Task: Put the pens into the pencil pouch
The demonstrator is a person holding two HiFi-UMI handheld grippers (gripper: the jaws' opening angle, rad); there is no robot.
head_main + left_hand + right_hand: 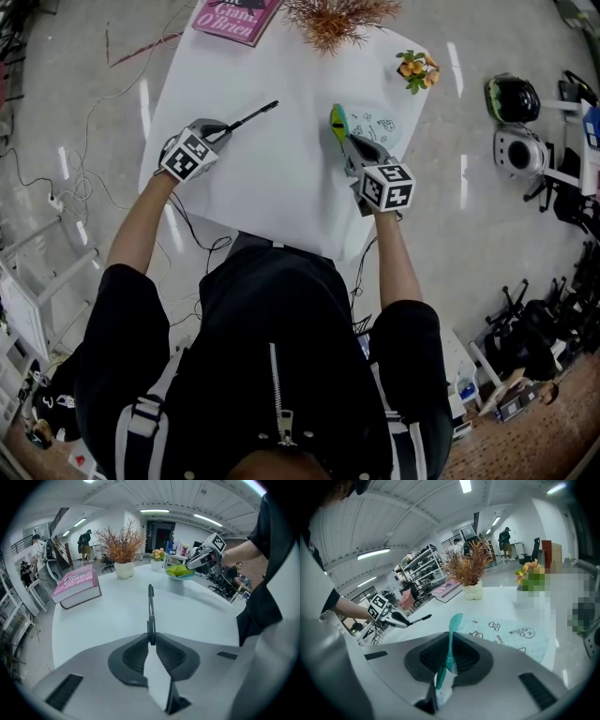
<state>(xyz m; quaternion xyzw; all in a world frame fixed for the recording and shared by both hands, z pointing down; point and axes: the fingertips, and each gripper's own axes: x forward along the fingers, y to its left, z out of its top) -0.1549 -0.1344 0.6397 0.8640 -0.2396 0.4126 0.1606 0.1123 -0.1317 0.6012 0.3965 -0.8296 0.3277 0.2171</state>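
A thin black pen sticks out forward from my left gripper, which is shut on its rear end above the white table. In the left gripper view the pen runs straight ahead from the closed jaws. The pencil pouch is pale blue with small doodles and a green-teal rim. My right gripper is shut on that rim and holds it lifted; the pouch lies beyond the jaws in the right gripper view. The left gripper with the pen shows there at the left.
A pink book lies at the table's far left edge, a dried plant in a white pot at the far middle, and a small orange flower pot at the far right. Helmets and gear sit on the floor to the right.
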